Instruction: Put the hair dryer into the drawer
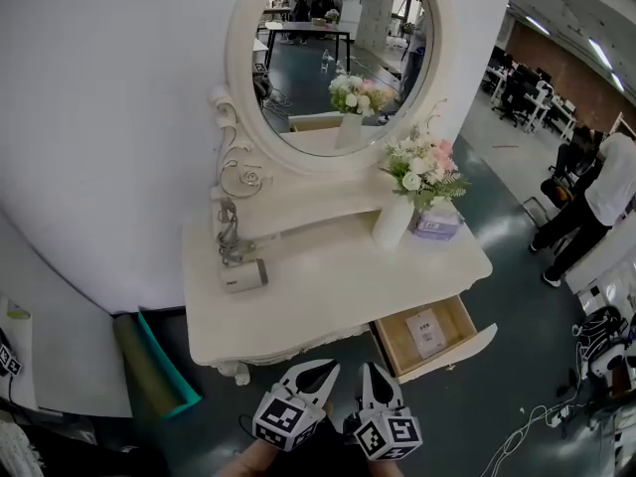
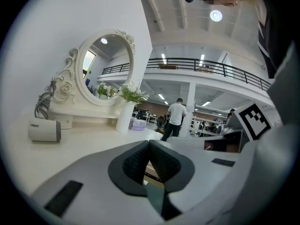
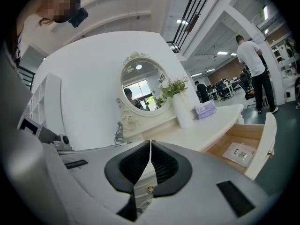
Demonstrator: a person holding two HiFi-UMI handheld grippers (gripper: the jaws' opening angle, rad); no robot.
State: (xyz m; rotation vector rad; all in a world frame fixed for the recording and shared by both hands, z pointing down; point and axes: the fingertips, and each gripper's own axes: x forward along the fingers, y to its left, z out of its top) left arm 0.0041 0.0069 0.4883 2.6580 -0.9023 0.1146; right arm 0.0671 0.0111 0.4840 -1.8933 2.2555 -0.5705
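— How do the jaws stand?
— Both pairs are closed with nothing in them. The left gripper [image 2: 149, 142] has its pads pressed together. The right gripper [image 3: 150, 142] shows only a hairline slit at its tips.
— Where are they?
— Side by side, low in the head view, in front of the surface [image 1: 328, 296] and touching nothing.
— And the dryer?
— The dryer [image 1: 244, 275] lies at the left of the surface, below the mirror [image 1: 333, 58]. Its cord [image 1: 229, 235] is bunched against the mirror's base. It is well apart from both grippers.
— The drawer?
— The drawer [image 1: 397, 346] stands pulled open at the right front, below the vase [image 1: 392, 223] of flowers. A white card [image 1: 425, 332] lies in it.
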